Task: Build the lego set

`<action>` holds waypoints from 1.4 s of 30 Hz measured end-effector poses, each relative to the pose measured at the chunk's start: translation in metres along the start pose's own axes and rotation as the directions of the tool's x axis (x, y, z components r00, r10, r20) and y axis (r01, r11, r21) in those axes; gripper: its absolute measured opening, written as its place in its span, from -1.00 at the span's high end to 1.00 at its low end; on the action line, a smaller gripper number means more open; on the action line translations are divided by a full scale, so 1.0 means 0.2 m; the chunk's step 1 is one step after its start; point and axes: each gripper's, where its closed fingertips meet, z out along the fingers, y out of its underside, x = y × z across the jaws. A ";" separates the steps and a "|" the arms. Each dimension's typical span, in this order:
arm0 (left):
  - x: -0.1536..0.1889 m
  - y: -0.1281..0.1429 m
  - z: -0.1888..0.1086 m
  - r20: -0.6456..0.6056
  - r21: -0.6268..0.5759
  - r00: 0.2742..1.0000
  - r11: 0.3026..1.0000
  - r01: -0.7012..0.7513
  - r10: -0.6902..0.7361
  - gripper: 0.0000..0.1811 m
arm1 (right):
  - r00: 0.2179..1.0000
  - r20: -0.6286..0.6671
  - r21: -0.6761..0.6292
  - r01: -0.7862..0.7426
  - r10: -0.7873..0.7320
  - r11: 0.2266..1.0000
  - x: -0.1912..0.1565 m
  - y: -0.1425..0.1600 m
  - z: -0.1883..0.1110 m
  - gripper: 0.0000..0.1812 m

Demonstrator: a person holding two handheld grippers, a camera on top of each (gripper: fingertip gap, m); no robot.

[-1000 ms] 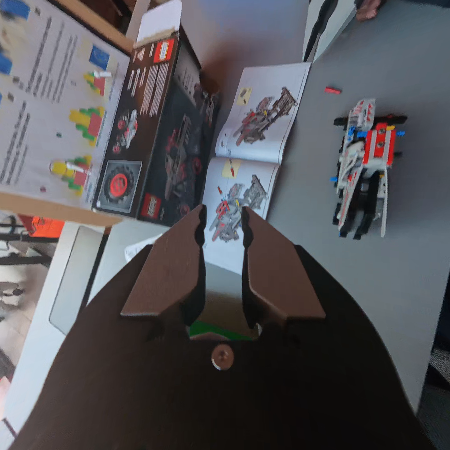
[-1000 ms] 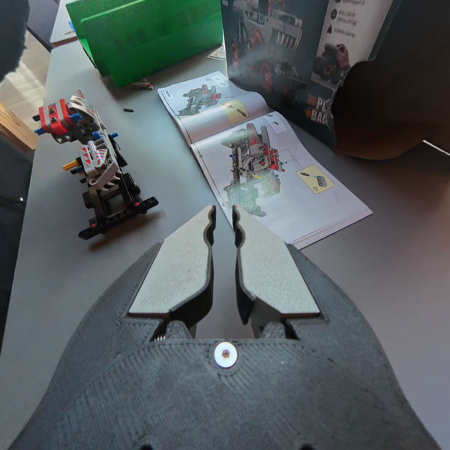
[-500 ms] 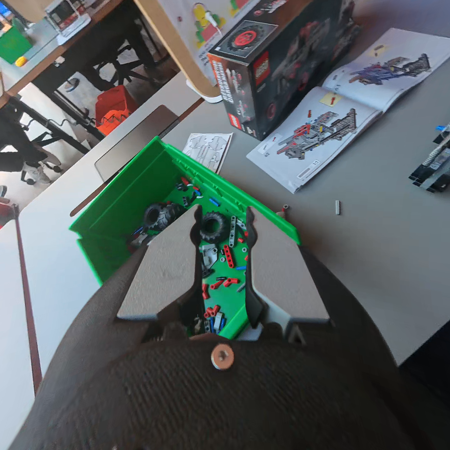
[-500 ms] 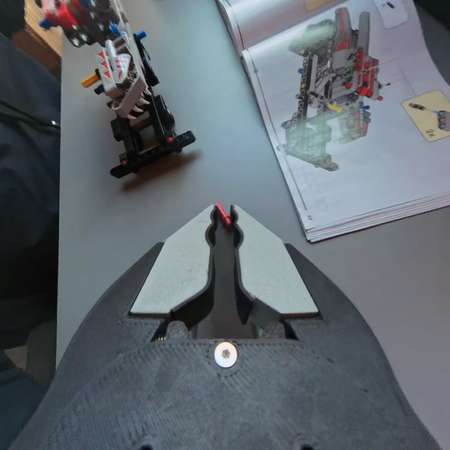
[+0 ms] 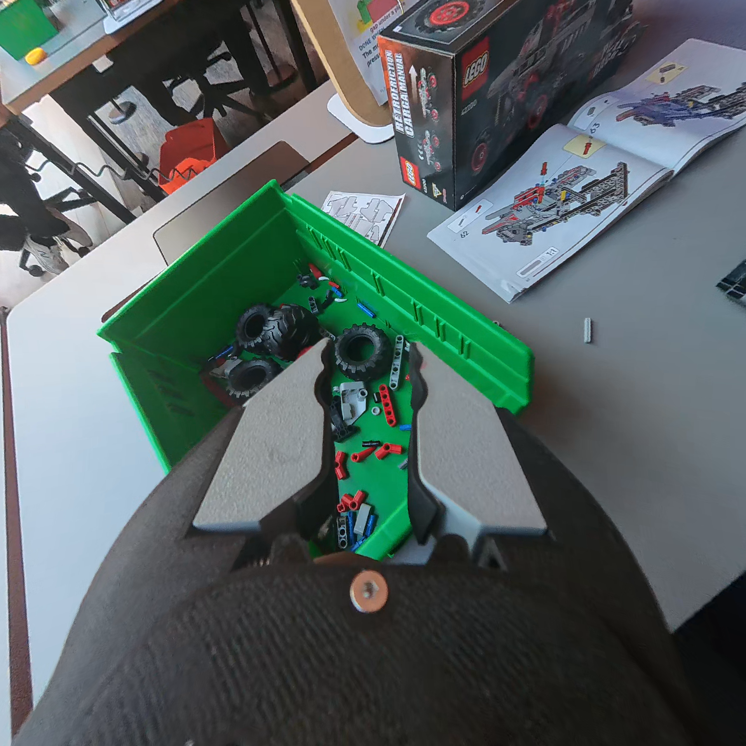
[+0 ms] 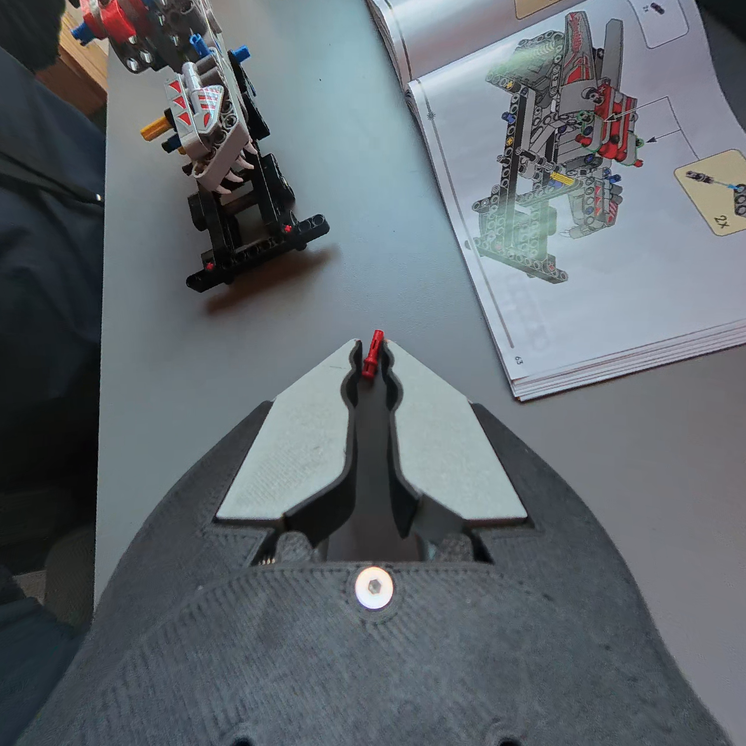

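A moment ago empty, the right gripper now pinches a small red plastic pin between its tips above the grey table, near the half-built black, white and red truck model, so a part is ready to fit. The left gripper has swung over the open green plastic bin, jaws spread, above black rubber tyres, red beams and loose pins.

A small red peg is pinched at the tip of the right gripper, the half-built black, white and red truck sits ahead to its left, and loose pieces fill the green bin under the left gripper.
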 end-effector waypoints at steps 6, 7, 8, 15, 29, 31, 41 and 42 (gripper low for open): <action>-0.03 0.04 0.04 -0.009 -0.013 1.000 1.000 0.009 -0.009 0.62 | 1.000 0.020 0.005 -0.018 0.018 1.000 0.00 0.00 0.00 0.89; -0.04 0.05 0.04 -0.001 -0.020 1.000 1.000 0.006 -0.006 0.63 | 0.999 0.025 0.012 -0.020 0.019 1.000 -0.01 -0.01 -0.01 0.85; -0.07 0.06 0.04 0.016 -0.028 1.000 1.000 0.002 -0.002 0.62 | 0.999 0.036 0.031 -0.025 0.024 0.999 -0.01 -0.02 -0.01 0.80; -0.31 0.08 -0.07 0.147 -0.001 0.987 0.997 0.071 -0.070 0.62 | 0.993 0.091 0.172 -0.084 0.069 0.982 -0.01 -0.11 -0.08 0.69; -0.56 0.03 0.39 -0.004 -0.242 0.999 0.969 -0.045 0.045 0.62 | 0.989 0.092 0.416 -0.144 0.116 0.898 0.07 -0.24 -0.23 0.62; -0.58 0.06 0.51 -0.031 -0.315 0.996 0.944 -0.092 0.086 0.62 | 0.988 0.088 0.436 -0.151 0.125 0.887 0.09 -0.25 -0.25 0.62; -0.41 0.23 0.55 -0.351 -0.379 0.936 0.913 -0.150 0.008 0.42 | 0.971 0.162 0.578 -0.238 0.176 0.780 0.15 -0.30 -0.38 0.60; -0.41 0.25 0.55 -0.352 -0.384 0.936 0.911 -0.150 0.006 0.42 | 0.968 0.169 0.586 -0.248 0.183 0.772 0.16 -0.30 -0.39 0.60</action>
